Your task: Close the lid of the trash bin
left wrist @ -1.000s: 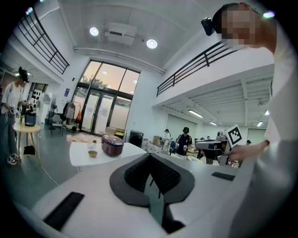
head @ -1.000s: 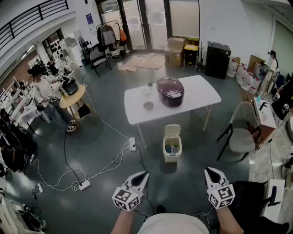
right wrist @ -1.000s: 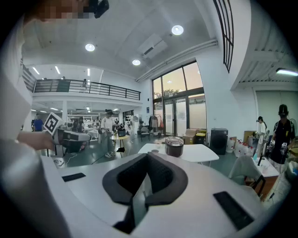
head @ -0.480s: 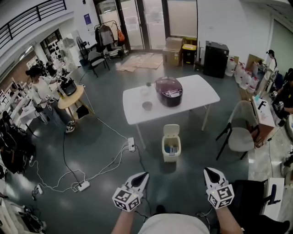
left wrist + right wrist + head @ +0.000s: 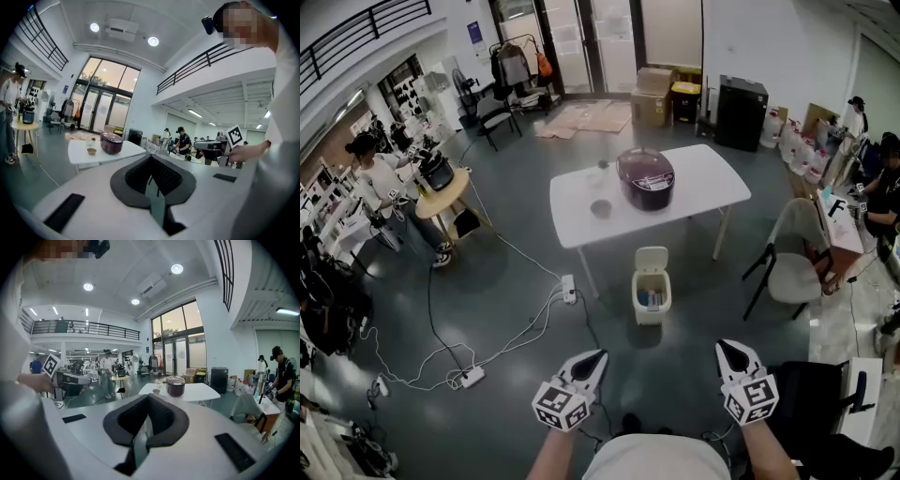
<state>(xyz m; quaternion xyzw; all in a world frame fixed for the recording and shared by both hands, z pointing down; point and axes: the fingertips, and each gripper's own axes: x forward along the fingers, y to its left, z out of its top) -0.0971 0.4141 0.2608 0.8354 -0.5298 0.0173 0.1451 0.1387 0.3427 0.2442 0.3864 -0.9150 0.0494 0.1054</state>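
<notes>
The left gripper (image 5: pixel 598 355) and the right gripper (image 5: pixel 720 345) are being held apart, each with jaws pressed together on nothing. Bare grey floor (image 5: pixel 680 361) is being left open ahead. Farther on, the small cream plastic trash bin (image 5: pixel 652 306) is standing just before the white rectangular table (image 5: pixel 572 208), between a white power strip (image 5: pixel 569 290) and a grey chair (image 5: pixel 792 274), its lid (image 5: pixel 652 260) standing upright, open.
</notes>
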